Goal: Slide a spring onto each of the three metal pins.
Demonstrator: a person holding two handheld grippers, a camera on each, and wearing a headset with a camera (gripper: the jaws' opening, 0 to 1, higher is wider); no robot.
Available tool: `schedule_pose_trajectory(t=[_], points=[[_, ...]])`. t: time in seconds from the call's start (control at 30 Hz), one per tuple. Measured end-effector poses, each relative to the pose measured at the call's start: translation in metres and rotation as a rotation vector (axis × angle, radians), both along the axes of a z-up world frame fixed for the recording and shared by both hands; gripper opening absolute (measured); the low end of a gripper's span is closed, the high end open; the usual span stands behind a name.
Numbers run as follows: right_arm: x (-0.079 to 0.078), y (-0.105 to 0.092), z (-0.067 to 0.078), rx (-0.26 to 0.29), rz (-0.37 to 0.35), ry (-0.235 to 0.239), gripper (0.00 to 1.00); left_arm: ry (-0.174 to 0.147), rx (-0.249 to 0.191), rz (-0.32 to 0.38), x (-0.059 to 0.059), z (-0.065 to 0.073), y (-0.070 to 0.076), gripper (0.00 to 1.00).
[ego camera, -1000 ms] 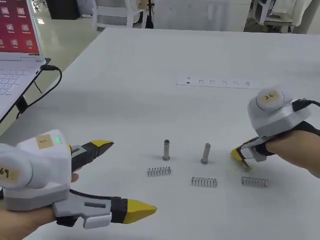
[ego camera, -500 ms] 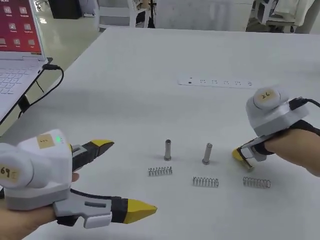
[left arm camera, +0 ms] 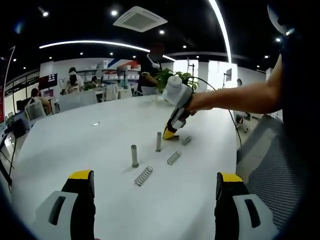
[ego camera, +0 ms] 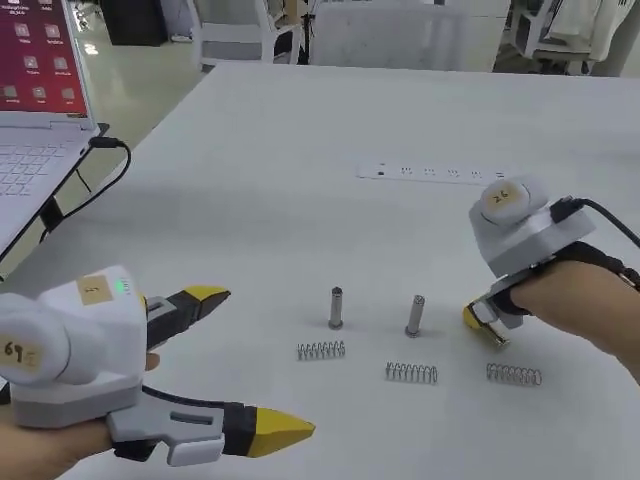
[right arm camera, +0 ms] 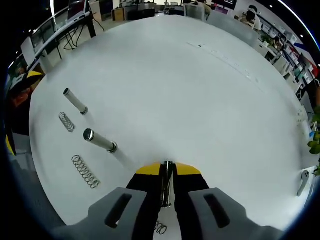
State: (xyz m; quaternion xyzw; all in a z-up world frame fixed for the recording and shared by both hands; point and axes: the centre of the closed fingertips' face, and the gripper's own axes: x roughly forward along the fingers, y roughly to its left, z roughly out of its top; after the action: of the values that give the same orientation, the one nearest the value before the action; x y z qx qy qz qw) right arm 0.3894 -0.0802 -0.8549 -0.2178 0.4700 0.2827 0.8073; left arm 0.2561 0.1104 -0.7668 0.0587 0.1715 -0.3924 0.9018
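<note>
Big white table [ego camera: 300,150] in an open office, laptop [ego camera: 30,120] at far left. Left pin [ego camera: 336,307] & mid pin [ego camera: 416,315] stand upright. Left spring [ego camera: 320,350], mid spring [ego camera: 411,373] & right spring [ego camera: 514,375] lie in front. Right gripper [ego camera: 483,327] is clenched on the third pin [right arm camera: 166,185], low over the table near the right spring. Left gripper [ego camera: 248,362] hangs released, jaws wide, well apart from the parts. Risk: pin is thin betw. the tips. Set down tilted, it'd prob. topple & roll into the springs.

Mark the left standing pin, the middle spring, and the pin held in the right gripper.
left standing pin [ego camera: 336,308]: head view, mid-shaft.
middle spring [ego camera: 411,373]: head view, centre coils.
held pin [right arm camera: 167,185]: right gripper view, mid-shaft.
</note>
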Motion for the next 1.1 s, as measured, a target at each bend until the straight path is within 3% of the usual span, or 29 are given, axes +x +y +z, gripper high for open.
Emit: schedule_pose_trajectory(t=[0.37,0.73,1.1], points=[[-0.001,0.0,0.002,0.017,0.003,-0.028,0.05,-0.007,-0.008,0.003,0.0,0.002,-0.001,0.99],[0.002,-0.001,0.018,0.081,-0.025,-0.064,0.05,-0.014,-0.007,0.004,-0.001,0.005,0.001,0.99],[-0.002,-0.007,0.033,0.111,-0.043,-0.094,0.05,-0.024,-0.006,0.002,-0.001,0.007,0.0,0.99]])
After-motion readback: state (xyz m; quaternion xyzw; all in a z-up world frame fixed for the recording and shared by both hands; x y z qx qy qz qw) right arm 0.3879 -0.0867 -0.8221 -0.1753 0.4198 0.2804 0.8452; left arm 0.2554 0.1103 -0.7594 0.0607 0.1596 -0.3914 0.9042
